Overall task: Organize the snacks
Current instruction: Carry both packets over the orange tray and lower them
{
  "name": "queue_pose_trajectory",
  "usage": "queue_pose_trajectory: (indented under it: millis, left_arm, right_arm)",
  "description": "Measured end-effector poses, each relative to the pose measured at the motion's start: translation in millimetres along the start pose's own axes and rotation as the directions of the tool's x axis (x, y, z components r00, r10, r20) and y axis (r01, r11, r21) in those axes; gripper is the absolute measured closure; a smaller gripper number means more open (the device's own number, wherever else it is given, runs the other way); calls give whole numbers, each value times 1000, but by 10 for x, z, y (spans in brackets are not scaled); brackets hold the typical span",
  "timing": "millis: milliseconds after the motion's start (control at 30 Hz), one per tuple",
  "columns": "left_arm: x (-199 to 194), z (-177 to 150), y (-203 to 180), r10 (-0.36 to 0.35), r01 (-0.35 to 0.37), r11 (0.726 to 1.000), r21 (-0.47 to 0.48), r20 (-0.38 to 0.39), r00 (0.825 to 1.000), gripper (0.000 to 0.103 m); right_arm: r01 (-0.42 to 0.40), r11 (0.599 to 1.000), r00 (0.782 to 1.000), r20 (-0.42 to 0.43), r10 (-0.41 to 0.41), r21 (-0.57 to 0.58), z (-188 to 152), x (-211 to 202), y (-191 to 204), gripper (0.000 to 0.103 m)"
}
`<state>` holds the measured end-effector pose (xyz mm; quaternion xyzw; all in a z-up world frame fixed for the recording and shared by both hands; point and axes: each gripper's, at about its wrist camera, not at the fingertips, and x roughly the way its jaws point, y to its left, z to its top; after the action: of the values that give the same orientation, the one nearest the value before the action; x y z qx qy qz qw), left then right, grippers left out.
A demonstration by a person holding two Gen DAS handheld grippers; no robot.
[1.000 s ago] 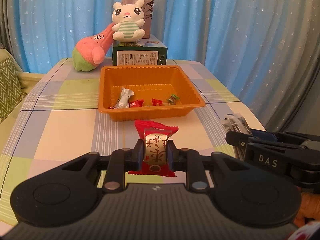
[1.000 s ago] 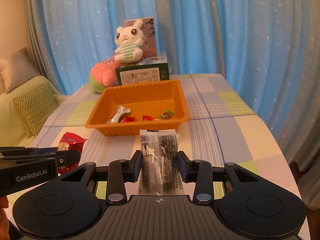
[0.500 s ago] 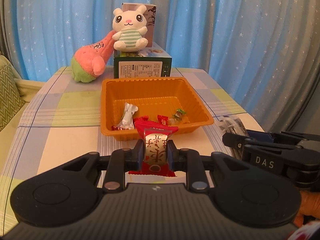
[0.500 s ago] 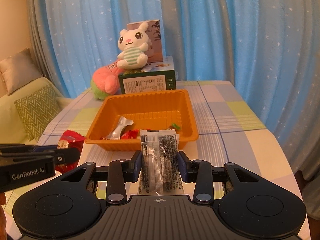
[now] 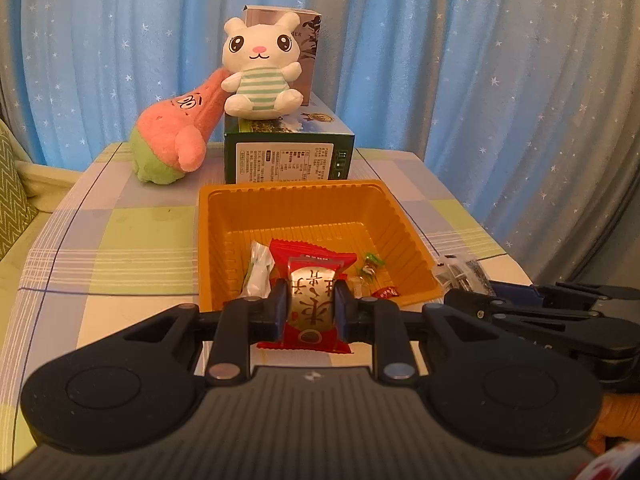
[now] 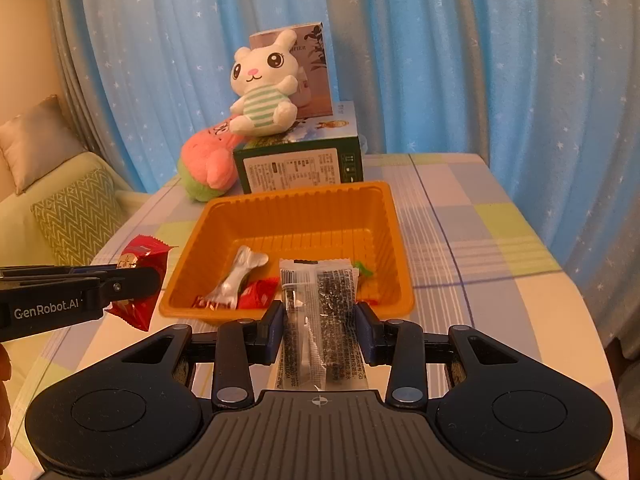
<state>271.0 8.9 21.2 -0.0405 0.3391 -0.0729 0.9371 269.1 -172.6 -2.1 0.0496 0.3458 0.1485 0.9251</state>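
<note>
An orange plastic tray (image 5: 404, 220) (image 6: 384, 216) sits mid-table and holds a silver wrapped snack (image 6: 236, 280), small red candies (image 6: 260, 294) and a green candy (image 5: 372, 264). My left gripper (image 5: 311, 306) is shut on a red snack packet (image 5: 312, 300), held just above the tray's near rim. My right gripper (image 6: 320, 320) is shut on a clear packet of dark seeds (image 6: 320, 312), also at the tray's near edge. Each gripper shows in the other's view: the right gripper (image 5: 472, 298) at the right side, the left gripper (image 6: 132, 280) at the left side.
Behind the tray stands a green box (image 5: 288, 156) with a white bunny plush (image 5: 260, 68) and a grey box (image 5: 308, 36) on top. A pink and green plush (image 5: 176, 140) leans beside it. A sofa with a zigzag cushion (image 6: 80, 216) lies left. Blue curtains hang behind.
Both grippers have moved forward over the table toward the tray, each still holding its packet. The tray now looks much nearer, and the packets overlap its front rim.
</note>
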Motion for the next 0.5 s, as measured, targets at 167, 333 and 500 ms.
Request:
queue_pose_trajectory:
  millis: [167,333,500]
  left_arm:
    - [195,171,93,-24,23,999,-26,-20,1000,82]
    - [359,333,165,-37,36,999,-37,-25,999,82]
    - [535,473,182,-32,31,999,-25,-36,999,82]
  right_arm:
    - [-2,1000,1000,1,2,-15,212,195,-20,65]
    - [-8,1000,1000,-11,7,-26,373,429,-40,65]
    - [-12,1000,999,-37,11,-13,510,673,-91,65]
